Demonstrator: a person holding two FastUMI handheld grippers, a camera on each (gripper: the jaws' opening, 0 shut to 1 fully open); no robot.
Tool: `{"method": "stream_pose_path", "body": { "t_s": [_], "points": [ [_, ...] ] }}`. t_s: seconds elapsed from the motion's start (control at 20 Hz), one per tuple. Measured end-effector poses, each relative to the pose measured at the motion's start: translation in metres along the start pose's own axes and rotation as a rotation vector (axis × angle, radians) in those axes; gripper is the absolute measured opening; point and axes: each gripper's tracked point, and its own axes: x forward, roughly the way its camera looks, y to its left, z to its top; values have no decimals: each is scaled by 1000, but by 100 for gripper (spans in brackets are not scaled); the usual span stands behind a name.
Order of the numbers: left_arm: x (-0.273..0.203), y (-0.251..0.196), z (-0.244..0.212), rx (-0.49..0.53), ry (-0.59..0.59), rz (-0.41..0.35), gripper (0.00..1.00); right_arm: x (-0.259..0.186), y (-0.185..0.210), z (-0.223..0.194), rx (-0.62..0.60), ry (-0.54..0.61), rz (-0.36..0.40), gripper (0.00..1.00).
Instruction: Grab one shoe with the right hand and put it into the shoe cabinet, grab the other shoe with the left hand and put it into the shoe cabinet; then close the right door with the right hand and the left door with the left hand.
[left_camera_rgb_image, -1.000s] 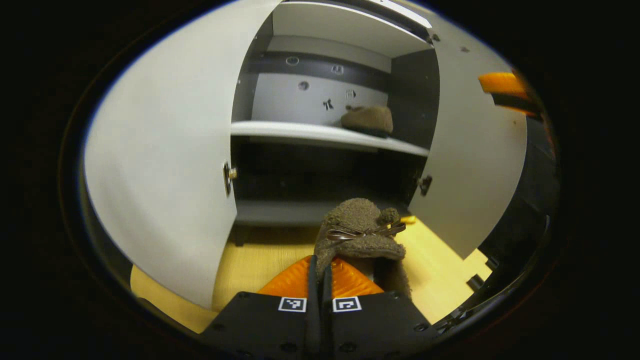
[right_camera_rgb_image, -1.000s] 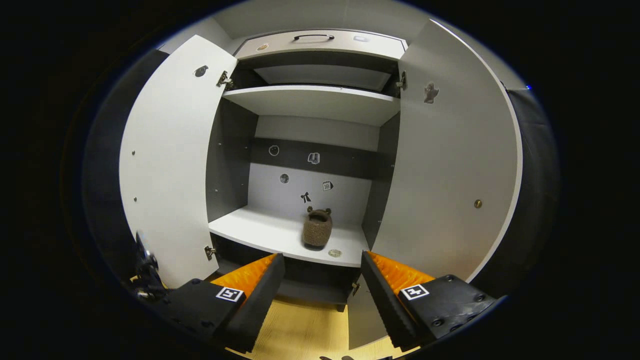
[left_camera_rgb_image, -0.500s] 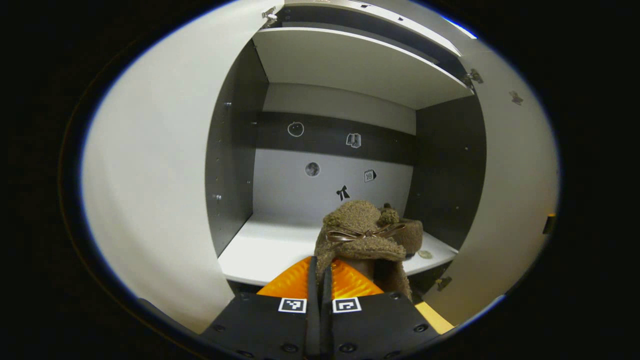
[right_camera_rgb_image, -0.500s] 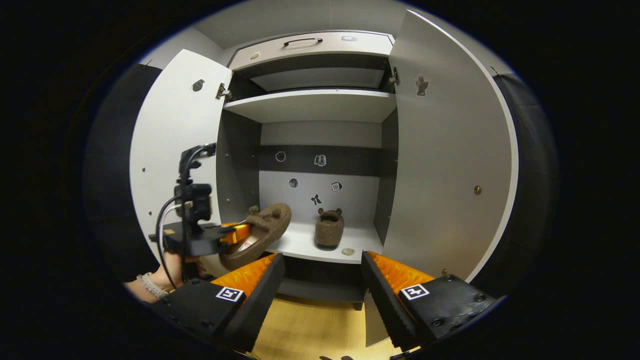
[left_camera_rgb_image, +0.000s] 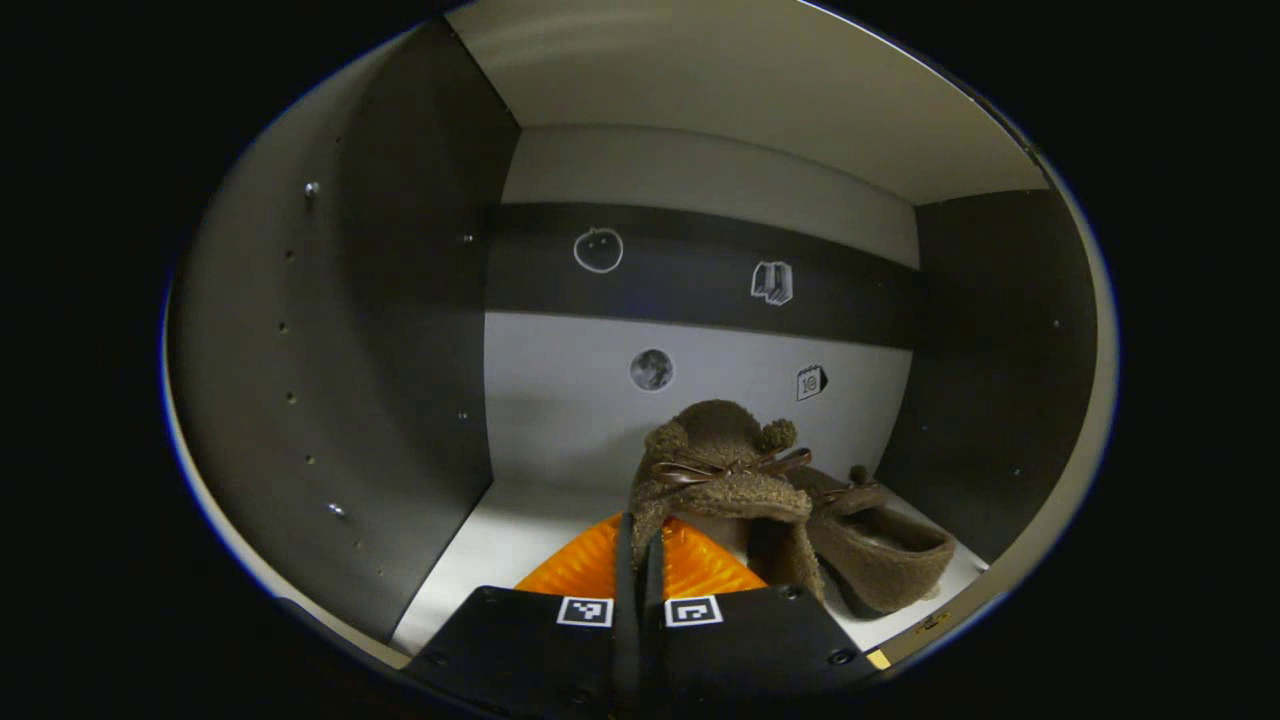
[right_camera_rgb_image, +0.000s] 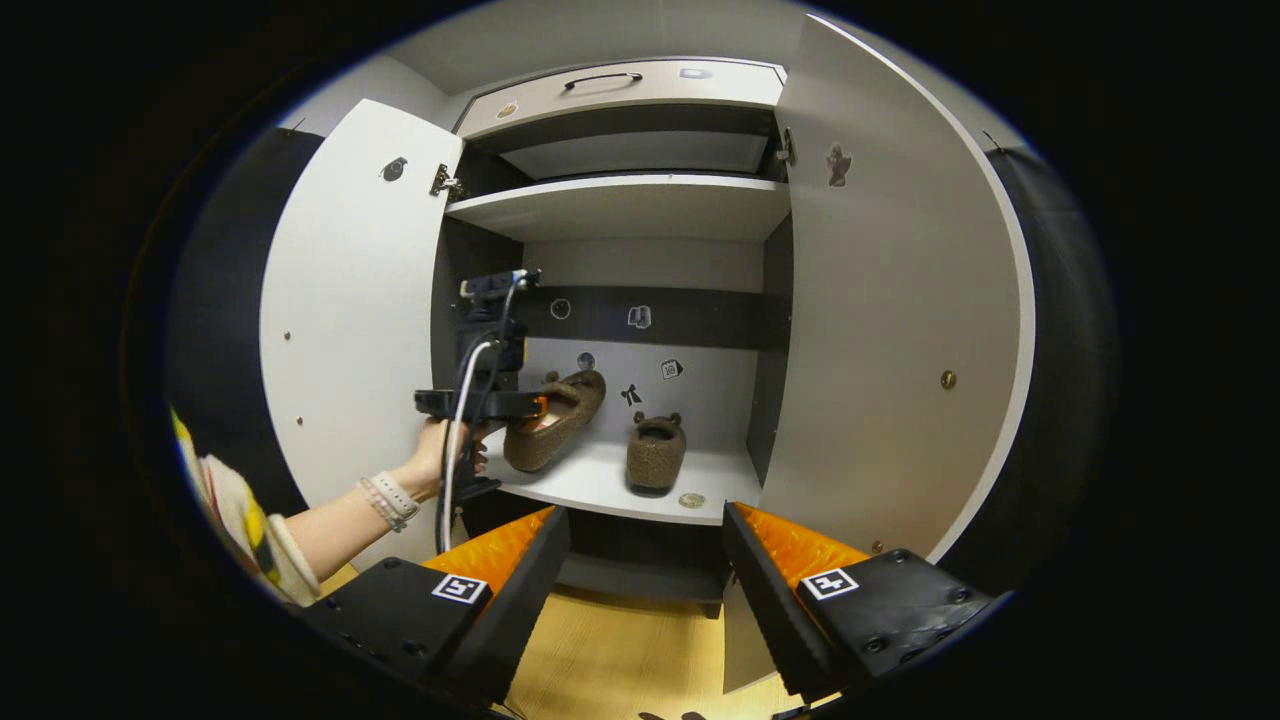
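Observation:
My left gripper (left_camera_rgb_image: 640, 535) is shut on the heel edge of a brown fuzzy shoe (left_camera_rgb_image: 722, 468) with a bow and holds it inside the cabinet, above the white shelf (left_camera_rgb_image: 500, 540). The other brown shoe (left_camera_rgb_image: 880, 550) lies on that shelf just to the right. In the right gripper view, the left gripper (right_camera_rgb_image: 535, 405) holds its shoe (right_camera_rgb_image: 558, 420) tilted over the shelf (right_camera_rgb_image: 590, 478), left of the resting shoe (right_camera_rgb_image: 655, 455). My right gripper (right_camera_rgb_image: 645, 540) hangs open in front of the cabinet with nothing between its fingers. The left door (right_camera_rgb_image: 350, 330) and the right door (right_camera_rgb_image: 900, 300) both stand open.
A hand (right_camera_rgb_image: 435, 455) and a sleeve hold the left gripper at the cabinet's left side. Above are an upper shelf (right_camera_rgb_image: 620, 205) and a drawer with a handle (right_camera_rgb_image: 620, 88). A small round object (right_camera_rgb_image: 690, 500) lies at the shelf's front edge. Wooden floor (right_camera_rgb_image: 620, 660) lies below.
The left gripper has carried its shoe up from near the floor and forward into the middle compartment, beside the resting shoe. The right gripper stays open, almost still.

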Motion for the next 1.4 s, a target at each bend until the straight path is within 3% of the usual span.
{"method": "stream_pose_path", "body": {
  "t_s": [0.15, 0.4, 0.6, 0.65, 0.7, 0.9, 1.2, 1.4],
  "points": [
    [30, -10, -9, -15, 65, 42, 5, 2, 4, 1, -13, -4, 21, 98],
    [23, -12, -3, -59, 31, -14, 6, 3, 12, 3, -24, -11, 53, 98],
    [24, -12, 6, -71, 0, -36, 38, 5, 12, 7, -18, -22, 57, 98],
    [21, -11, 6, -56, -4, -35, 33, 4, 12, 8, -15, -24, 58, 98],
    [20, -10, 9, -46, -11, -37, 51, 5, 12, 8, -10, -25, 58, 98],
    [-4, -12, 34, -35, -110, -60, 98, 3, 14, 15, -5, -46, 64, 98],
    [-109, -46, 84, 53, -301, -169, 93, -16, 18, 38, -3, -140, 71, 98],
    [-214, -69, 87, 106, -394, -271, 93, -43, 2, 56, -69, -221, -8, 98]
  ]
}}
